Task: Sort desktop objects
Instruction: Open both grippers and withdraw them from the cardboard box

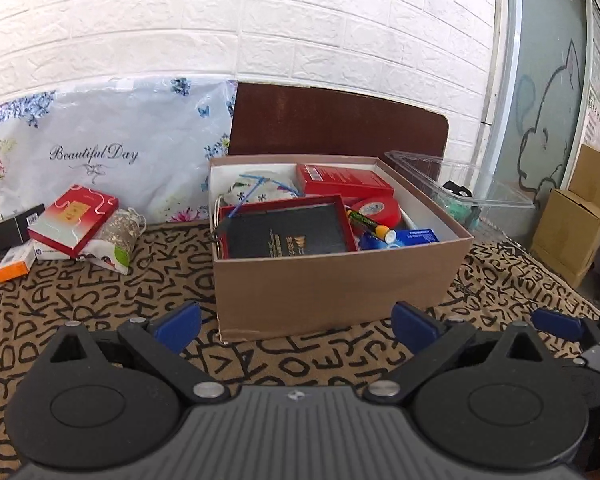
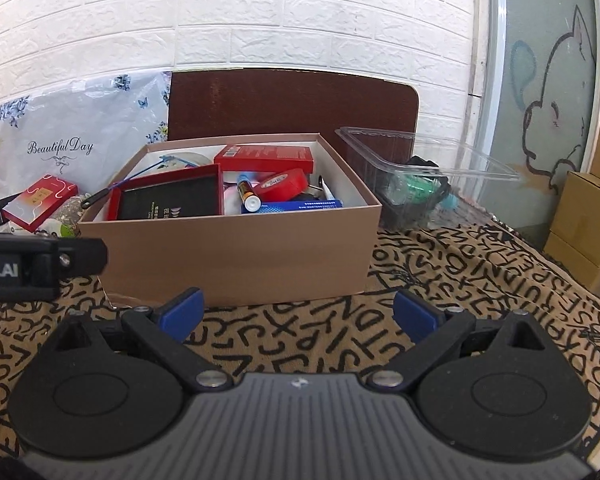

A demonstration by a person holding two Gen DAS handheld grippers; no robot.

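Both spread hand-held grippers, left (image 1: 296, 326) and right (image 2: 298, 314), hover over lettered cloth (image 2: 320, 340) before a white brick wall (image 2: 260, 20).

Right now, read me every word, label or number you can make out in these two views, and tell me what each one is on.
"Beautiful Day": on the floral plastic bag leaning against the wall.
"ot.AI": partial white print on the left tongs body, seen from the right wrist view.
Black book in the cardboard box: gold print, too blurred.
Red tape roll, blue box, red-and-white box: labels too small.
Tablecloth: scattered decorative letters, no words.
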